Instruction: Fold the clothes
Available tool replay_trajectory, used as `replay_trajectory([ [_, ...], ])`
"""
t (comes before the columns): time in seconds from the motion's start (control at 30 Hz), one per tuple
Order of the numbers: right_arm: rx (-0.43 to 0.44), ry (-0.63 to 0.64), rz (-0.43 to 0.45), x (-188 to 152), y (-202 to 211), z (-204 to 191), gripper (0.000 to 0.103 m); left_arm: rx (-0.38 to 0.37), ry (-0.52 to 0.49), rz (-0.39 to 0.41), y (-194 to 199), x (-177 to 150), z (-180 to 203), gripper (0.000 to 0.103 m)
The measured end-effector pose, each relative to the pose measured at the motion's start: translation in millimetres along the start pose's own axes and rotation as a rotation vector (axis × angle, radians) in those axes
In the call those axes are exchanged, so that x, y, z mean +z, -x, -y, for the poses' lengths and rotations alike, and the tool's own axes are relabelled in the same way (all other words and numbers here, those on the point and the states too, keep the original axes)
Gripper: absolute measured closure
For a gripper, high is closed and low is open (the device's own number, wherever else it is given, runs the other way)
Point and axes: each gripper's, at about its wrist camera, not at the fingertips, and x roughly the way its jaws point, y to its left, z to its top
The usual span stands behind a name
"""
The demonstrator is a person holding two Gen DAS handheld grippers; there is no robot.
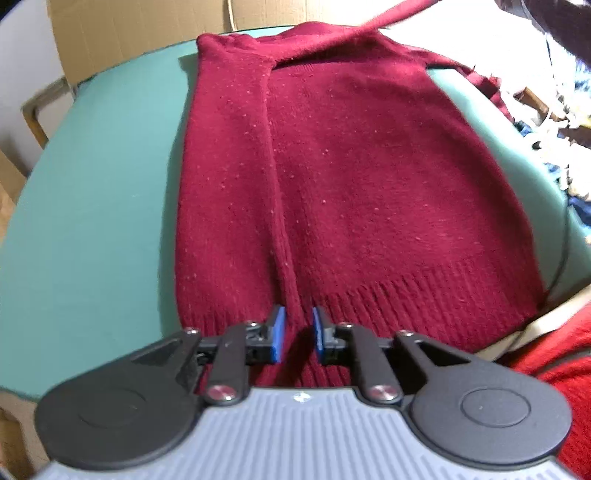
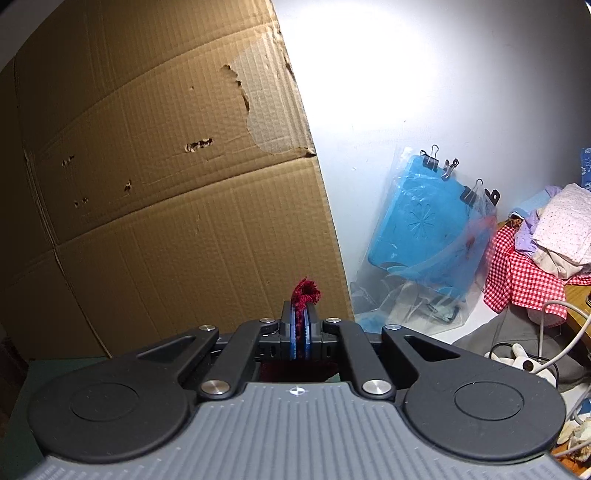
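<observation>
Blue pads of the left gripper stand a little apart over the near hem of the dark red sweater, with a ridge of ribbed knit running up between them; the pads do not look to be pressing it. From this gripper the sweater stretches straight ahead, its long axis running away toward the collar, flat on the green table. One sleeve is already folded lengthwise down the body, ahead and slightly left of the jaws. The other sleeve rises taut from the far end, up and to the right, out of view.

That sleeve's end is likely the tuft of red knit clamped tight in the right gripper, which is held well above the table, pointing at a cardboard sheet. So the right hand has the sleeve that still needs laying down, probably across toward the left gripper's side; the left points steeply down at the hem.
</observation>
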Motion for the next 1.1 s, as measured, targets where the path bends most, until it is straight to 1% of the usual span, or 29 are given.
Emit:
replay_trajectory([
  [0.13, 0.007, 0.021, -0.009, -6.7, -2.6, -7.5, 0.098, -0.036, 0.033, 0.034, 21.4, -5.7, -9.6, 0.077],
  [0.2, 0.008, 0.027, -0.004, -8.2, -1.7, -10.3, 0.098, -0.027, 0.039, 0.063, 29.0, -5.7, -14.4, 0.074],
  [0.23, 0.007, 0.029, 0.002, -8.3, -0.9, -12.0, 0.098, -0.011, 0.047, 0.071, 27.1, -3.5, -16.7, 0.075],
  [0.3, 0.007, 0.026, 0.005, -7.2, -0.5, -14.8, 0.098, 0.001, 0.053, 0.067, 13.6, 1.7, -18.5, 0.076],
  [0.33, 0.009, 0.024, 0.005, -6.4, -0.2, -16.3, 0.098, 0.002, 0.054, 0.062, 5.8, 4.1, -18.8, 0.079],
  [0.4, 0.021, 0.025, 0.001, -4.9, 1.7, -19.7, 0.098, -0.014, 0.044, 0.019, -11.9, 2.3, -19.3, 0.083],
  [0.43, 0.026, 0.025, -0.001, -4.2, 2.7, -21.4, 0.098, -0.024, 0.035, 0.005, -16.7, -0.3, -19.1, 0.083],
  [0.47, 0.032, 0.025, -0.003, -3.5, 3.6, -23.1, 0.098, -0.028, 0.025, 0.015, -14.1, -3.2, -18.5, 0.082],
  [0.5, 0.04, 0.024, -0.004, -2.5, 5.1, -24.5, 0.098, -0.035, 0.02, 0.017, -11.0, -5.1, -18.5, 0.083],
  [0.57, 0.064, 0.02, -0.005, -0.2, 9.9, -26.3, 0.098, -0.058, 0.025, 0.014, 3.2, -4.4, -21.9, 0.081],
  [0.6, 0.077, 0.019, -0.008, 0.7, 12.0, -27.3, 0.098, -0.041, 0.019, 0.039, 16.5, -2.2, -25.5, 0.078],
  [0.7, 0.128, 0.017, -0.02, 3.3, 17.9, -32.9, 0.098, 0.067, -0.013, 0.12, 61.3, 11.7, -43.0, 0.077],
  [0.73, 0.148, 0.014, -0.024, 4.2, 19.8, -35.7, 0.098, 0.114, -0.022, 0.154, 77.7, 18.5, -51.3, 0.074],
  [0.8, 0.177, 0.019, -0.024, 5.7, 23.7, -43.7, 0.098, 0.245, -0.032, 0.241, 115.2, 39.7, -76.2, 0.073],
  [0.83, 0.186, 0.027, -0.023, 6.4, 25.2, -48.9, 0.098, 0.305, -0.037, 0.281, 131.5, 52.1, -88.9, 0.07],
  [0.93, 0.196, 0.056, -0.022, 7.9, 28.0, -65.3, 0.098, 0.451, -0.055, 0.383, 168.9, 92.2, -125.2, 0.068],
  [0.97, 0.195, 0.067, -0.024, 8.4, 28.2, -71.1, 0.098, 0.487, -0.07, 0.412, 177.3, 106.8, -136.2, 0.068],
  [1.0, 0.193, 0.079, -0.027, 8.8, 28.3, -76.9, 0.098, 0.493, -0.099, 0.43, 177.1, 121.9, -143.9, 0.068],
  [1.03, 0.19, 0.092, -0.033, 9.0, 28.4, -82.5, 0.098, 0.476, -0.126, 0.44, 171.6, 135.8, -149.7, 0.068],
  [1.1, 0.197, 0.096, -0.04, 10.3, 30.3, -92.1, 0.098, 0.393, -0.175, 0.441, 147.1, 162.2, -161.2, 0.069],
])
